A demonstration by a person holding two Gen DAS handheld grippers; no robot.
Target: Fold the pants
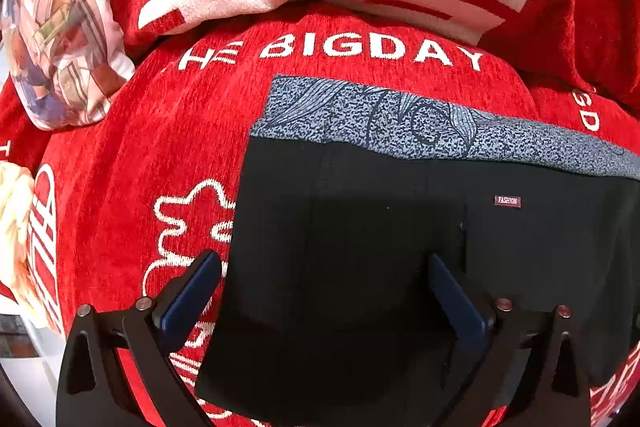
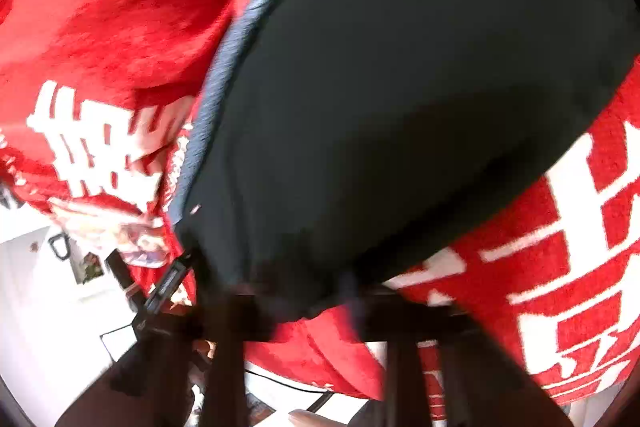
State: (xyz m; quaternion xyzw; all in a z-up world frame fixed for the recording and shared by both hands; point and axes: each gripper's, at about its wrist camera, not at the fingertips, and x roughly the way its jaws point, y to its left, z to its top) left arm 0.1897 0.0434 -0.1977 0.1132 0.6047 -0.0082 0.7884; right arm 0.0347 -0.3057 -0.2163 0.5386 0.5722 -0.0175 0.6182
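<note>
Black pants [image 1: 360, 247] folded flat, grey waistband [image 1: 400, 123] farthest, long axis sideways

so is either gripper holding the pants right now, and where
Left gripper is open over the black pants, holding nothing. Right gripper is at their near edge; its grip is too blurred to tell.

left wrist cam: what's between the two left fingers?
Black pants and a strip of red blanket beside the left-hand finger; nothing else, in the left wrist view.
</note>
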